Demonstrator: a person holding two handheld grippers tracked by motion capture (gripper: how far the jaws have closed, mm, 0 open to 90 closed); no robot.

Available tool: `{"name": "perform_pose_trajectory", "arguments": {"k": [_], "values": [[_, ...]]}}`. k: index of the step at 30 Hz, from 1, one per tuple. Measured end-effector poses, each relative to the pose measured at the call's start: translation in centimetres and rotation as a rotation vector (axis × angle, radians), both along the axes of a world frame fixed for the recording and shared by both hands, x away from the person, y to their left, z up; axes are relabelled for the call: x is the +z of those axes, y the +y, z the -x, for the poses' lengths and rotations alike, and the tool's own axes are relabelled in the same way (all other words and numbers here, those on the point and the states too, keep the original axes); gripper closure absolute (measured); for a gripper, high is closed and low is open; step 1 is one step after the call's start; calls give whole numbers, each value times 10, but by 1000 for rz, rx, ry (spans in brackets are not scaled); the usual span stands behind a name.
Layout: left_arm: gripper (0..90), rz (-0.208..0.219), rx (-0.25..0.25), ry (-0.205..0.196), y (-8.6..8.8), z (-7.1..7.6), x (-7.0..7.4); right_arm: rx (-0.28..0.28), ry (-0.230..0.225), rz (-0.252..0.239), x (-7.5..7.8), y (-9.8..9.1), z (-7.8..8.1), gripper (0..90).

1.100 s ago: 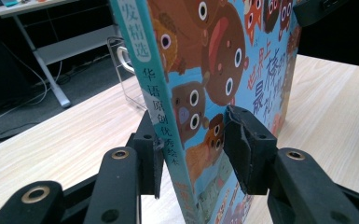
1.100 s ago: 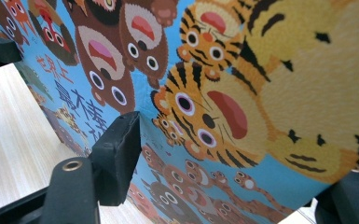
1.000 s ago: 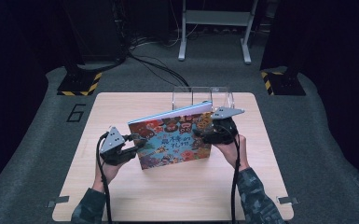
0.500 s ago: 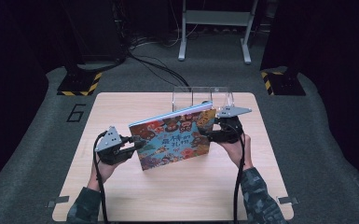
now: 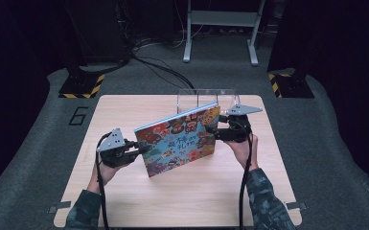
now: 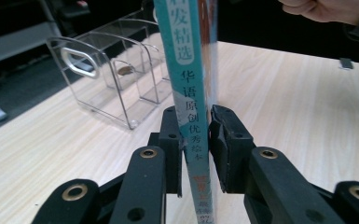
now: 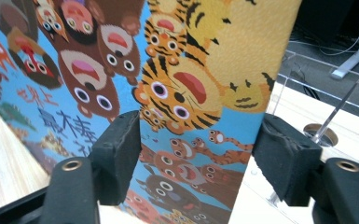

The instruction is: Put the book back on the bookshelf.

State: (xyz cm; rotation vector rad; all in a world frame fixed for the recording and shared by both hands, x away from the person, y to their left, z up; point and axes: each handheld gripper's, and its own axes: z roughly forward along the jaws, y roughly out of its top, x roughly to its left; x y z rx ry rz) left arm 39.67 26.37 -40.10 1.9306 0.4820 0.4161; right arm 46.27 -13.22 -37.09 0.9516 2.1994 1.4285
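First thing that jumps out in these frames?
The bright picture book, cartoon animals on blue, held tilted above the middle of the wooden table. The left gripper has just closed on its spine; the right gripper is at its opposite edge. Behind stands a clear acrylic rack.

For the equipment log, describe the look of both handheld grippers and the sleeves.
The left gripper and right gripper are black, each topped by a grey three-cornered plate and trailing a black cable. Their jaws are black with brass-coloured rivets and foam-like black pads. Both sleeves are dark camouflage.
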Motion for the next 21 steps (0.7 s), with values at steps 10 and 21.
{"name": "perform_pose_trajectory", "arguments": {"k": [10, 21], "values": [[755, -20, -29, 64, 1, -6, 6, -12, 3, 1, 0, 1, -1, 356], [710, 134, -32, 109, -3, -13, 28, -19, 5, 12, 1, 1, 3, 369]]}}
